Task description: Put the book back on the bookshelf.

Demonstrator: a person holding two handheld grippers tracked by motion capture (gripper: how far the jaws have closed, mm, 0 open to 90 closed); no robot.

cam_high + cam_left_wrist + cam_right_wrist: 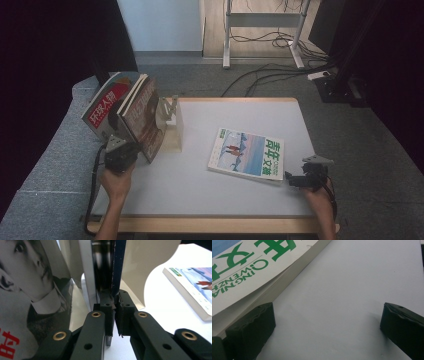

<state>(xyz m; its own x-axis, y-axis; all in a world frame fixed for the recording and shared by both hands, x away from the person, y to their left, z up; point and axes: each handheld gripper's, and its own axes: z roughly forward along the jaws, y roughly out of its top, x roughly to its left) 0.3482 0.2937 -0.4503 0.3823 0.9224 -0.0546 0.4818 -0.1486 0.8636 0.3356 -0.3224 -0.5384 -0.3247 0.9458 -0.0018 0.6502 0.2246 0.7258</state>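
Your left gripper (pixel 131 145) is clenched on the dark magazine's (pixel 145 117) lower edge, holding it upright against the white bookend (pixel 172 125) at ten o'clock on the tabletop (pixel 190 190). Your right gripper (pixel 292 180), jaws released, sits nearest the flat book (pixel 246 154), which lies at its ten o'clock, long axis running left to right.

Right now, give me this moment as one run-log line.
left gripper: shut on dark magazine at white rack | right gripper: open beside flat magazine | table
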